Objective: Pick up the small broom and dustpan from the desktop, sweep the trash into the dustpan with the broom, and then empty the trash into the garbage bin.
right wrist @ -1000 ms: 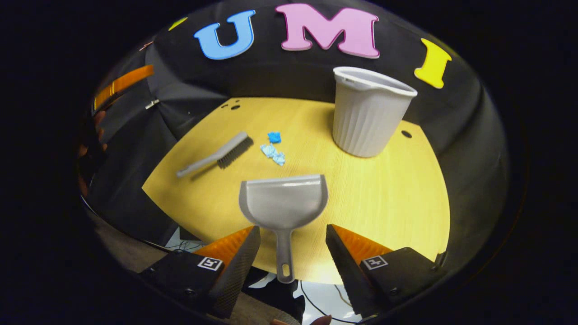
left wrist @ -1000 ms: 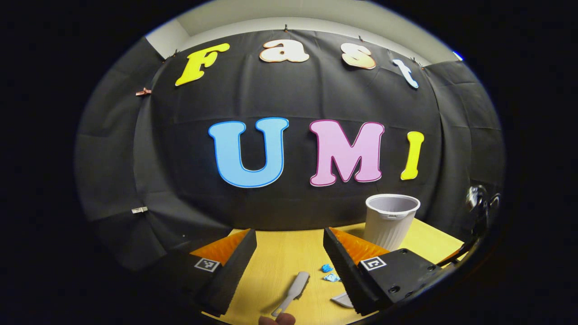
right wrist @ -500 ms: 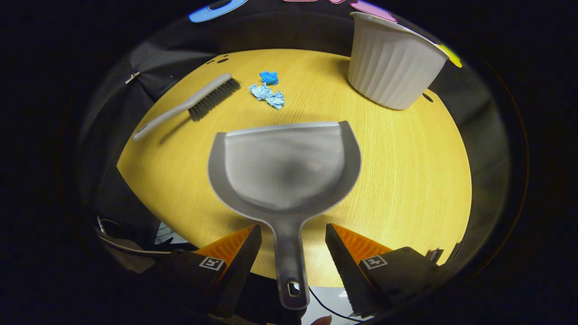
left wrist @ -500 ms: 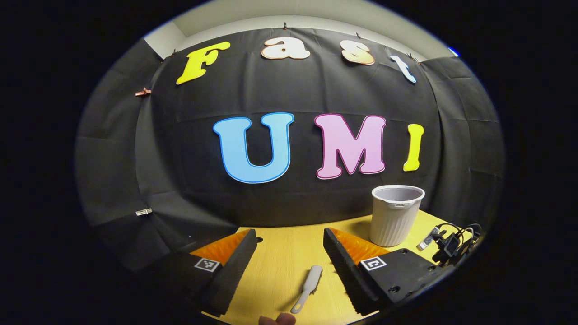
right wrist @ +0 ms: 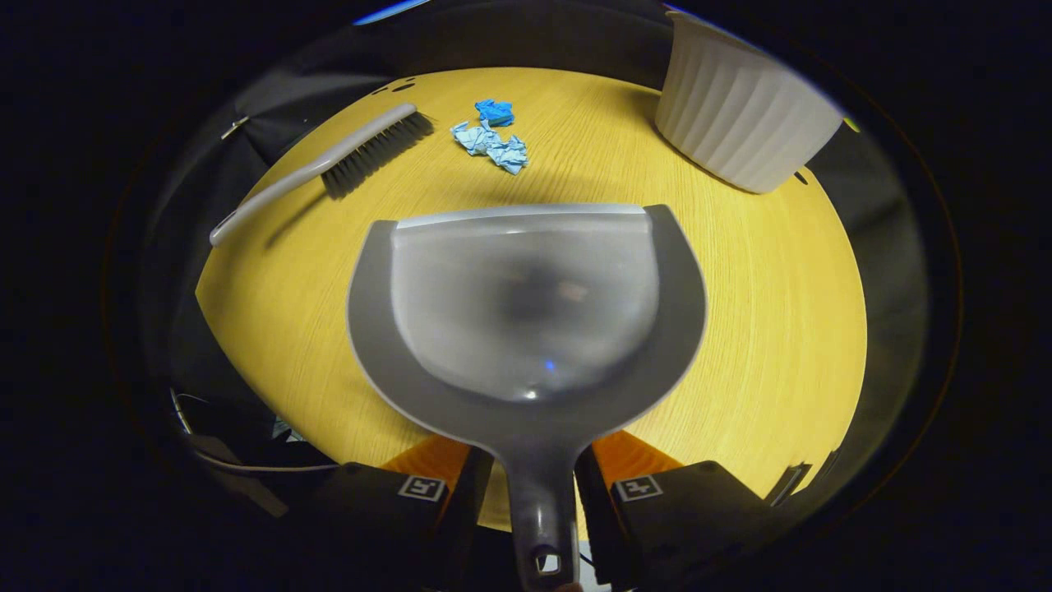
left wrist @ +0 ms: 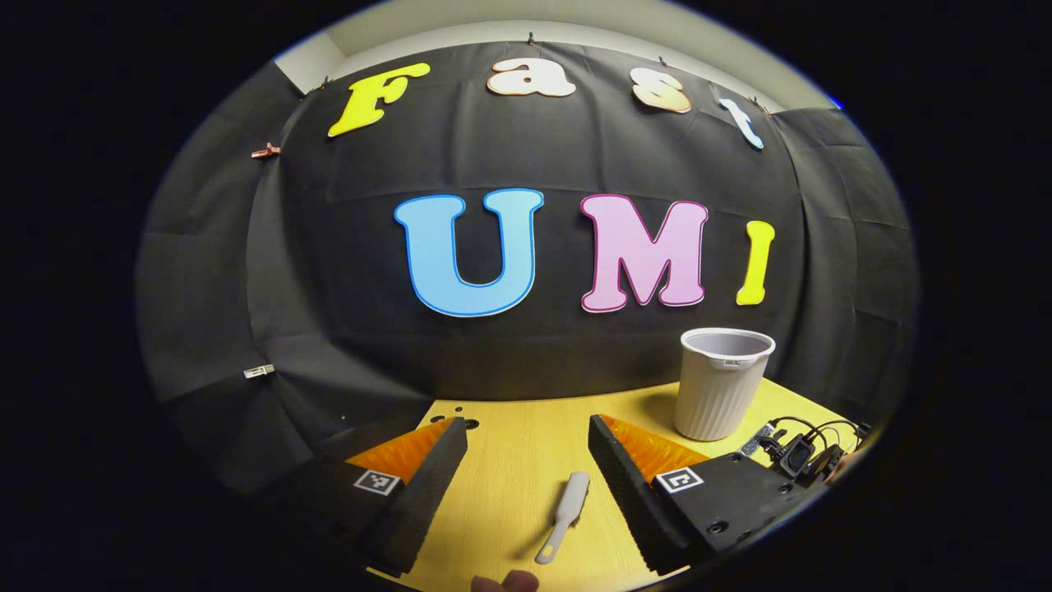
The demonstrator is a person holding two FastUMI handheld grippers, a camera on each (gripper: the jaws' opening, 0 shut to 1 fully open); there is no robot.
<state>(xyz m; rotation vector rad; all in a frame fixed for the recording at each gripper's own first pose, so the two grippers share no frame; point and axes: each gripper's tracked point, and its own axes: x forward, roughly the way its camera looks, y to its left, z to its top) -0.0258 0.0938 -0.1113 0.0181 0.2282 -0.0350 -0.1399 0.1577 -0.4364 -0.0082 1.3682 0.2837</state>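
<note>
The dustpan (right wrist: 526, 312) handle is clamped by the right gripper (right wrist: 534, 485) — the left gripper (left wrist: 526, 460) is held wide over the broom (left wrist: 565, 514).

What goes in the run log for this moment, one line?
right tongs: shut on dustpan handle | left tongs: open above broom | blue scraps: unswept | bin: upright

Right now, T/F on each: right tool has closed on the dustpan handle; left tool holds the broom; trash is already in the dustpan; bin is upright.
1. The right tool grips the grey plastic dustpan by its handle. True.
2. The left tool holds the grey small broom. False: it is open, the broom lies on the yellow wooden desktop.
3. The blue crumpled paper trash is in the dustpan. False: it lies on the desktop beside the broom.
4. The white ribbed garbage bin stands upright. True.
</note>
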